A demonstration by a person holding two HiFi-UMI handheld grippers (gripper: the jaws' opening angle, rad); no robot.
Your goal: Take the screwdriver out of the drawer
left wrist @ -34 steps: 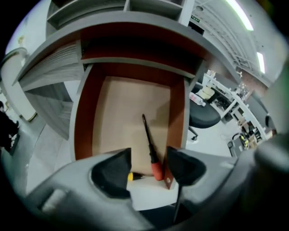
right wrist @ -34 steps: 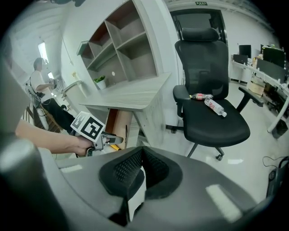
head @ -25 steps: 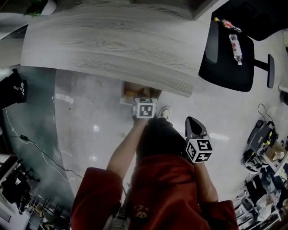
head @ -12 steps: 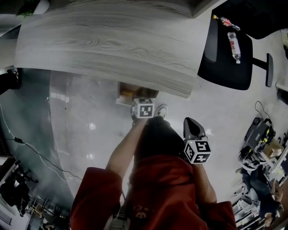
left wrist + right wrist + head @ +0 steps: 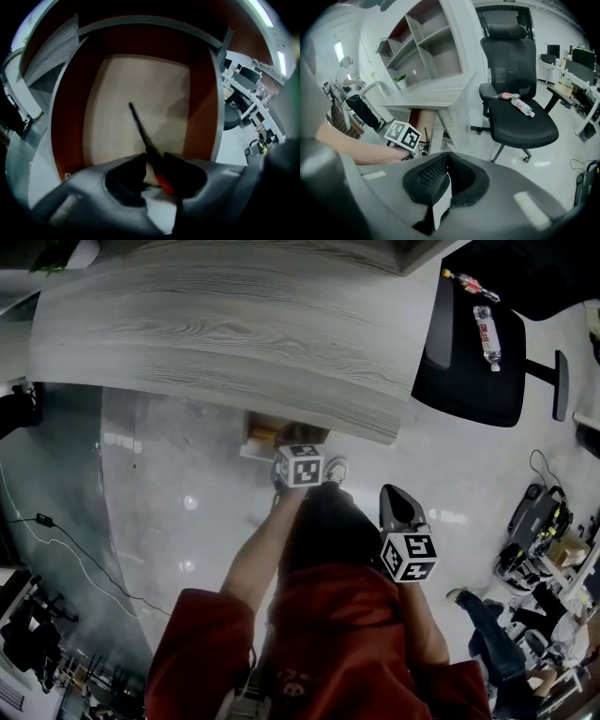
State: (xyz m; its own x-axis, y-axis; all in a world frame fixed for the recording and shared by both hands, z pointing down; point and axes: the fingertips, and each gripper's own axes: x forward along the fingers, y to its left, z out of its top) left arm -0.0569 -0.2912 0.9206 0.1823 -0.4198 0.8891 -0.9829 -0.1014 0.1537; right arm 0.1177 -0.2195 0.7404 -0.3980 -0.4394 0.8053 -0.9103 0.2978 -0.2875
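The drawer [image 5: 70, 122] stands pulled out under the desk, with red-brown walls and a pale wooden bottom; in the head view the drawer [image 5: 267, 432] shows just past my left gripper's marker cube [image 5: 300, 466]. A screwdriver [image 5: 140, 131] with a thin black shaft and a red-and-black handle lies in it. My left gripper [image 5: 154, 166] reaches down into the drawer. Its jaws have just been closing and now hold the handle between the pads. My right gripper [image 5: 399, 507] hangs beside the person's leg, shut [image 5: 447, 176] with nothing in it.
The grey wood-grain desk top [image 5: 234, 324] overhangs the drawer. A black office chair [image 5: 469, 343] at the right carries plastic bottles [image 5: 520, 105]. Open shelves [image 5: 426, 51] rise behind the desk. Cables [image 5: 56, 531] lie on the floor at the left, and equipment clutter [image 5: 544, 531] at the right.
The left gripper's cube has barely shifted at the drawer, and the right gripper stays put. A person's legs have come into view at the lower right of the floor.
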